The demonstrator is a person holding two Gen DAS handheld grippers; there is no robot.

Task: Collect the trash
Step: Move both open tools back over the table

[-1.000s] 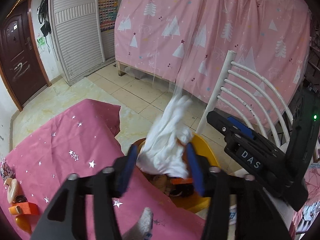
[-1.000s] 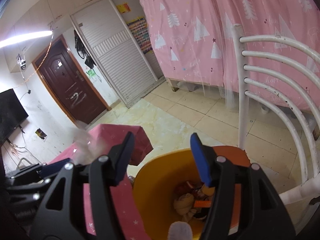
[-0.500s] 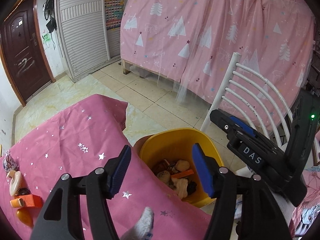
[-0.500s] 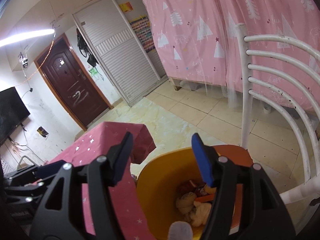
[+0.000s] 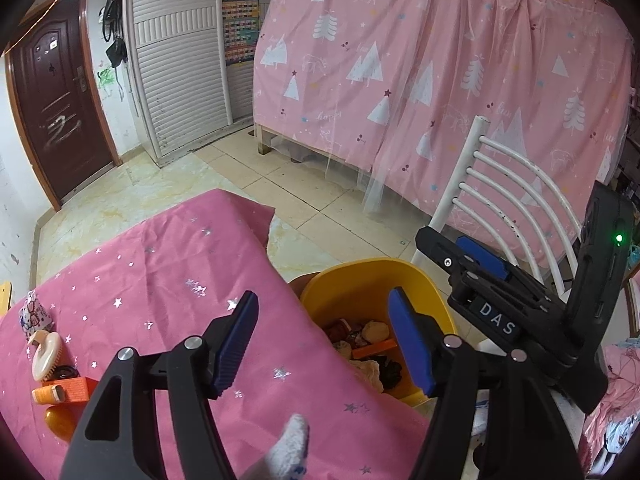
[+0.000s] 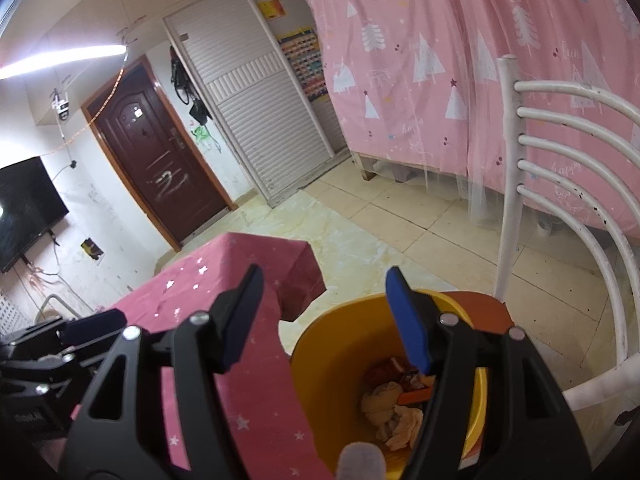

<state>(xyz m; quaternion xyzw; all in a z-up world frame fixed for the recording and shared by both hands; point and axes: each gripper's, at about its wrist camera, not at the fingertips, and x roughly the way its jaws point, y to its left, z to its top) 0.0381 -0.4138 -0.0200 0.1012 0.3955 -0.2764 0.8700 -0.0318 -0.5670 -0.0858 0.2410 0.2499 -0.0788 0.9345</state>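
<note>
Left tongs [image 5: 324, 340] are opening, empty; right tongs [image 6: 326, 318] released above the yellow bin [image 6: 332, 364] of trash [image 6: 394, 410] beside the pink-clothed worktop [image 5: 168, 264], on tiled floor [image 5: 320, 196].

"DAS" in white letters on the right gripper [image 5: 476, 280], faint "happy" script on the pink curtain [image 6: 566, 168]

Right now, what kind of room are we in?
Probably a lived-in bedroom or dorm room: a bed frame behind a pink tree-print curtain, a wall-mounted TV, a white slatted wardrobe door and a dark entry door.
</note>
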